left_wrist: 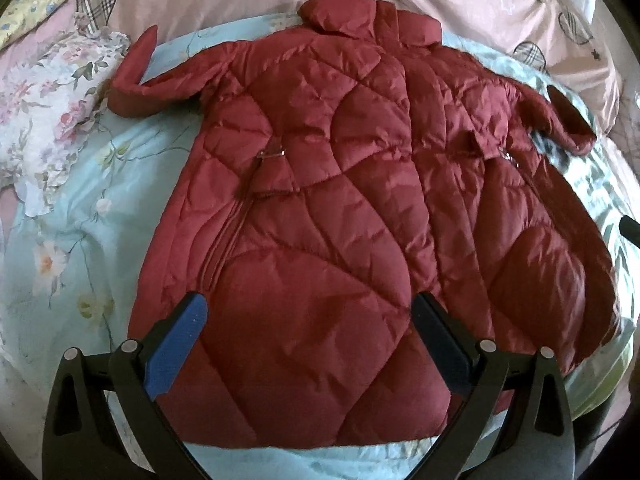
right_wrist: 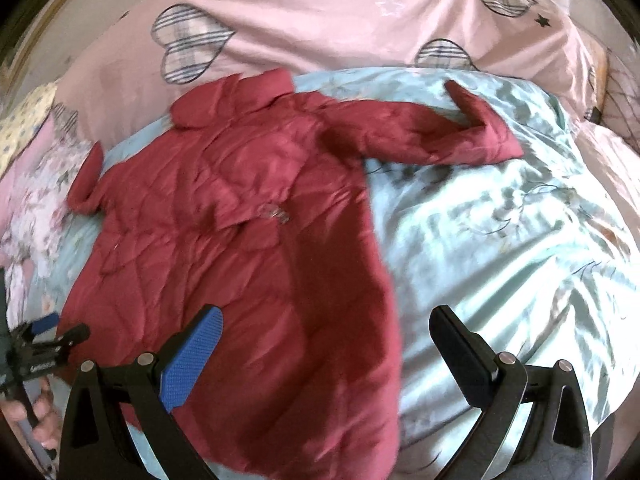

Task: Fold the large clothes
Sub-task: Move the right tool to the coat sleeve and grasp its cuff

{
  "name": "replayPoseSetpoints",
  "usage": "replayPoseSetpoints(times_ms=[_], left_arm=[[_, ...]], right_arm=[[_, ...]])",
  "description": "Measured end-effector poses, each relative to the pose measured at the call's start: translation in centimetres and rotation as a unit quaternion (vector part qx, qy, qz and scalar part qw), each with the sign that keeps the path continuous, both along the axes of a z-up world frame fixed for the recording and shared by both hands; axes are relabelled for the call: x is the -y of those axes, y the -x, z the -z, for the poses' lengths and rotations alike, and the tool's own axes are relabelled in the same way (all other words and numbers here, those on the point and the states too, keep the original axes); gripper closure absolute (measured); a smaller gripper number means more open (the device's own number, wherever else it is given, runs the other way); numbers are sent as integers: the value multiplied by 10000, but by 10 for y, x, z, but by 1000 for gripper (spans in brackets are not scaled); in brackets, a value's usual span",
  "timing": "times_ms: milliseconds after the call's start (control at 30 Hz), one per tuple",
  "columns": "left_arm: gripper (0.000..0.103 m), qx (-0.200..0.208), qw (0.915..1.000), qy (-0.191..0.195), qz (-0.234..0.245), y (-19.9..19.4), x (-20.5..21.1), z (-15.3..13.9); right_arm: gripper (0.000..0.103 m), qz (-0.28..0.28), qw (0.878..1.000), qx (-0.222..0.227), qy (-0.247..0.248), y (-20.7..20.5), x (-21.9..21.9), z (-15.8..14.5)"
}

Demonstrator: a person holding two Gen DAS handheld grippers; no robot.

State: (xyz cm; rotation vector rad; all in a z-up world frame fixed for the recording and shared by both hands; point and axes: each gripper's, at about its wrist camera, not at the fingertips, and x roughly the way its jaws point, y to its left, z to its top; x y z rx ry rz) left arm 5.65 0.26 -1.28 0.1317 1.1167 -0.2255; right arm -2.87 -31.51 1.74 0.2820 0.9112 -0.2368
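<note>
- On the bed point(left_wrist: 80, 216), covered by a pale blue floral quilt, a dark red quilted coat point(left_wrist: 320, 208) lies spread flat, front side up, collar point(left_wrist: 360, 20) pointing away from us and hem nearest us.
- Both sleeves stretch outward: one sleeve point(left_wrist: 156, 80) to our left, the other sleeve point(right_wrist: 432, 136) to our right, each cuff turned up a little.
- Our left tool point(left_wrist: 308, 340) hovers above the hem, jaws spread wide, holding nothing.
- Our right tool point(right_wrist: 328, 352) hangs over the coat's right edge, jaws also wide and empty; one finger is above red fabric, the other above bare quilt.
- A pink duvet with plaid hearts point(right_wrist: 320, 28) lies beyond the collar.
- We judge that folding has not yet begun; the coat looks laid out and ready.
- Next, we think, each tool must close on a sleeve or side edge and carry it across the body, keeping the puffy fabric from sliding.
</note>
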Motion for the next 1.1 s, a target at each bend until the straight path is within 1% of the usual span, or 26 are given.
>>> replayPoseSetpoints(times_ms=[33,67,100,200,333,367,433,500,667,733,800,867,900,967,1000,1033,1067,1100], left_arm=[[0,28,10000,-6,-16,-3,0,-1],[0,254,9996,93,-30,-6,1,-3],[0,367,9992,141,-42,-8,2,-5],[0,505,9985,191,-107,-19,2,-6],[0,374,9992,-5,-116,-32,5,-2],[0,336,9994,-33,-113,-36,6,-1],[0,301,9995,-60,-104,-41,8,0],[0,262,9996,-104,-95,-46,10,2],[0,252,9996,-108,-78,-56,16,5],[0,220,9997,-128,-68,-60,18,8],[0,178,9997,-154,-57,-64,20,11],[0,129,9998,-157,-61,-68,22,14],[0,123,9998,-147,-64,-70,22,15],[0,117,9998,-151,-73,-73,24,16],[0,123,9998,-147,-77,-75,25,17],[0,126,9998,-141,-80,-76,25,17],[0,137,9998,-133,-82,-78,26,17],[0,150,9998,-124,-82,-79,26,17]], right_arm=[[0,30,10000,42,18,-1,5,-1],[0,100,9999,55,6,-6,13,-1],[0,149,9999,64,-11,-9,20,0],[0,380,9992,114,50,-23,47,-3],[0,605,9979,232,72,-41,81,-8],[0,750,9969,188,122,-48,94,-10],[0,861,9959,256,127,-57,113,-11],[0,1069,9934,271,311,-70,136,-13],[1,1516,9878,202,293,-105,192,1],[2,1673,9851,146,364,-120,209,9],[5,1760,9833,67,463,-132,220,16],[13,1818,9816,-51,589,-147,233,26],[15,1843,9808,-146,615,-154,240,32],[31,1915,9793,-273,600,-162,249,42],[33,1945,9785,-341,597,-165,253,47],[42,1971,9777,-397,607,-168,258,52],[52,2014,9769,-393,599,-168,262,56],[57,2028,9770,-353,552,-167,264,56]])
